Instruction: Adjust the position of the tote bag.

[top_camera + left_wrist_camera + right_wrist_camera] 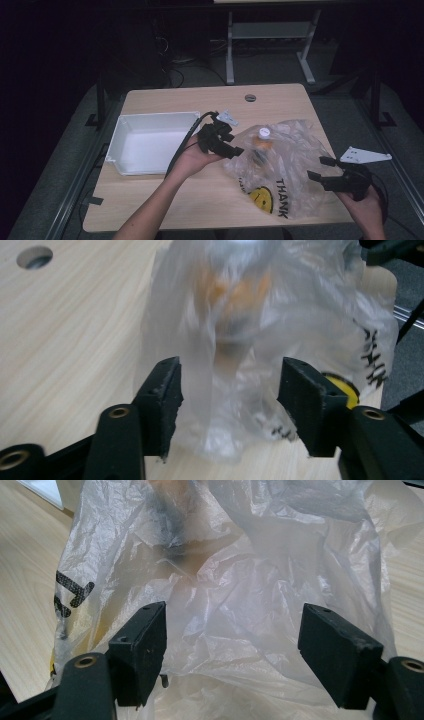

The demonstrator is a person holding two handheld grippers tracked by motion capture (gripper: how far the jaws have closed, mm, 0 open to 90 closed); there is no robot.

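Two grippers work one thing: a crumpled translucent plastic bag (287, 165) printed with a yellow smiley and black "THANK" lettering, lying on the light wooden table (165, 205). Inside the bag stands a bottle with a white cap and orange body (262, 140), seen through the film.

Left gripper (231, 146) is just beside the bag's left edge, jaws wide apart, nothing pinched – in the left gripper view the film bulges between the pads but they do not press it. Right gripper (320, 169) sits at the bag's right edge, jaws likewise spread, film ahead of them, ungripped.

Handling, judged: film is thin, soft, slippery and tears easily; it will collapse rather than hold shape. Weight sits in the bottle, so the bag will swing or slide if lifted by one side. Best hold – a gathered fold near the rim, or the bottle through the film.

Left of the bag: a white rectangular plastic tray (115, 145), empty. Nothing stands between bag and tray except the left gripper itself.
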